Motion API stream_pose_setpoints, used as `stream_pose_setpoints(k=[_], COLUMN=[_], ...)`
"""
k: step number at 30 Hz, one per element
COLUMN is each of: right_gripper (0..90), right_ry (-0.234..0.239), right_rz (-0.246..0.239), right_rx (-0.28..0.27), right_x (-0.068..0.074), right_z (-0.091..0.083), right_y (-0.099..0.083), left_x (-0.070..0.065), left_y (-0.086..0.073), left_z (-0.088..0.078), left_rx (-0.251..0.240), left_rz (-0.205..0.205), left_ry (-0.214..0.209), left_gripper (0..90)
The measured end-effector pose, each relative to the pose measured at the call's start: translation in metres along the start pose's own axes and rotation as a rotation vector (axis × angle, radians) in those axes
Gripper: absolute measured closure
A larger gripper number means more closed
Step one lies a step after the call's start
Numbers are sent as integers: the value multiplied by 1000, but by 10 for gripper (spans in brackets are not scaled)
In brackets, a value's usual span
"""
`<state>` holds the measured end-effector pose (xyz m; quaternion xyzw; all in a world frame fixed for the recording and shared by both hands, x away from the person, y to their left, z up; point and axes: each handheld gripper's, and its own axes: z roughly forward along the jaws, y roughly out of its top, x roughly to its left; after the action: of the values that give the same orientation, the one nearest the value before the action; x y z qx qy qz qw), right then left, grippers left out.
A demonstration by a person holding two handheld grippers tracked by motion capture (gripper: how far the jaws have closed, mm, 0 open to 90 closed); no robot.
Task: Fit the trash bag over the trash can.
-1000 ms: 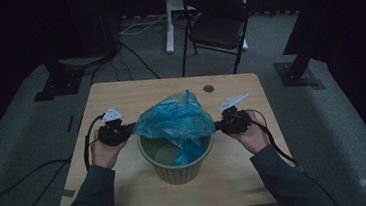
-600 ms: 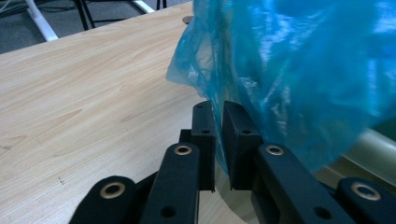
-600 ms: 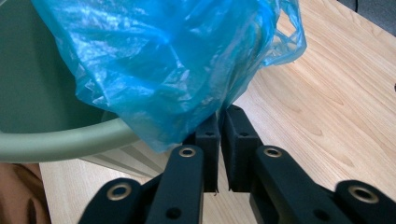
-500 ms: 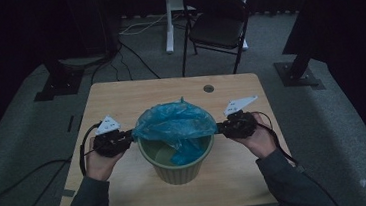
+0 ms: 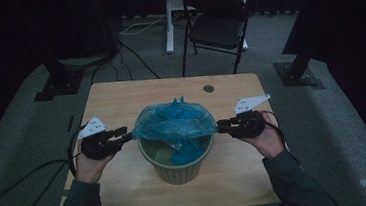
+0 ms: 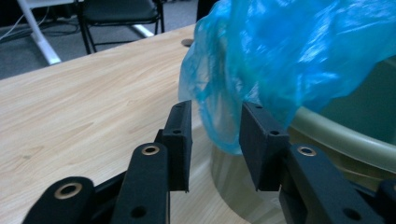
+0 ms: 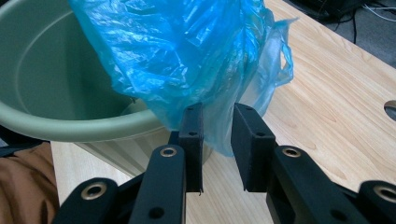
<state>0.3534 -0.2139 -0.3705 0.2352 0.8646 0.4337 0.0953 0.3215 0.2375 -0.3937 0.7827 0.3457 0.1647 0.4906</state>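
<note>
Blue plastic bag [image 5: 175, 123] sits over the mouth of a green ribbed bucket [image 5: 179, 166], which stands near the middle of the wooden table [image 5: 120, 98]. The bag is thin, crinkled and half transparent; its film spreads across the rim and hangs down on both sides of the bucket. The bucket is round, of matte plastic, with vertical ribs on the outer wall.

The 2 forearms come in from the bottom of the high view, in dark sleeves, and each hand holds its gripper about level, pointing inward at the bucket from opposite sides.

The left gripper [image 6: 215, 135] has its jaws apart; they have just been opening. A fold of the bag hangs between them, and in the left gripper view the pads do not press it.

The right gripper [image 7: 217, 135] also has its jaws apart after just opening, with a narrower gap. A hanging flap of the bag lies between the pads; it seems loose there, not pinched.

A black folding chair [image 5: 217, 24] stands behind the table.
</note>
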Motion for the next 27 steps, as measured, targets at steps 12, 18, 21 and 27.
stream_pose_setpoints(k=[12, 18, 21, 27], right_gripper=[651, 612, 605, 611], right_ry=[107, 150, 146, 142], right_rz=[-59, -74, -61, -28], right_rx=[-38, -32, -35, -38], right_x=[4, 4, 2, -2], right_z=[-7, -3, -2, 1], right_y=[-1, 0, 0, 1], left_x=[-5, -1, 1, 5], left_y=[1, -1, -2, 0], left_z=[-1, 1, 1, 4], left_rx=[-1, 20, 12, -3], left_rz=[60, 63, 56, 30], left_ry=[-112, -131, -129, -155], left_gripper=[572, 571, 571, 579])
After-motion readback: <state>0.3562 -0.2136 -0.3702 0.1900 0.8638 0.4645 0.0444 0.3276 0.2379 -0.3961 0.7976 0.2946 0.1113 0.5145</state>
